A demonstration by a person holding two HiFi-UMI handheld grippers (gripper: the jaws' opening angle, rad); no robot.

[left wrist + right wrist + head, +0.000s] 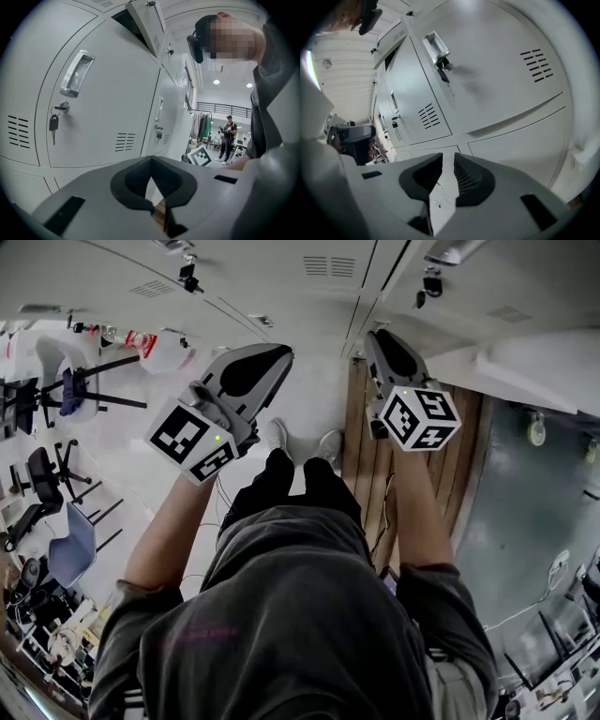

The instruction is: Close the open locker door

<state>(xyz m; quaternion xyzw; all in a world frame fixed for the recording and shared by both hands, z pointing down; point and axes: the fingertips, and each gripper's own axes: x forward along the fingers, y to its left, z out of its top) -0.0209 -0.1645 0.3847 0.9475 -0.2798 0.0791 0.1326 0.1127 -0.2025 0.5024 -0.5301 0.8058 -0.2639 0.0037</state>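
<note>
A wall of grey lockers (pixel 108 108) fills both gripper views. One upper locker stands open: its door (pixel 147 26) swings out over a dark opening (pixel 125 19), up and to the right of my left gripper (pixel 150 161). In the right gripper view that opening (pixel 391 56) shows at the upper left. My left gripper (pixel 277 357) is shut and holds nothing; its tips meet. My right gripper (pixel 447 157) is open by a narrow gap with nothing in it. In the head view it (pixel 380 334) is raised toward the lockers beside the left one. Neither gripper touches a locker.
The closed door ahead has a recessed handle (pixel 77 72) and a key hanging in its lock (pixel 54 123); the door beyond has a padlock (pixel 159 135). A person (pixel 227 138) stands far down the hall. Chairs (pixel 66 549) and clutter are at the left behind me.
</note>
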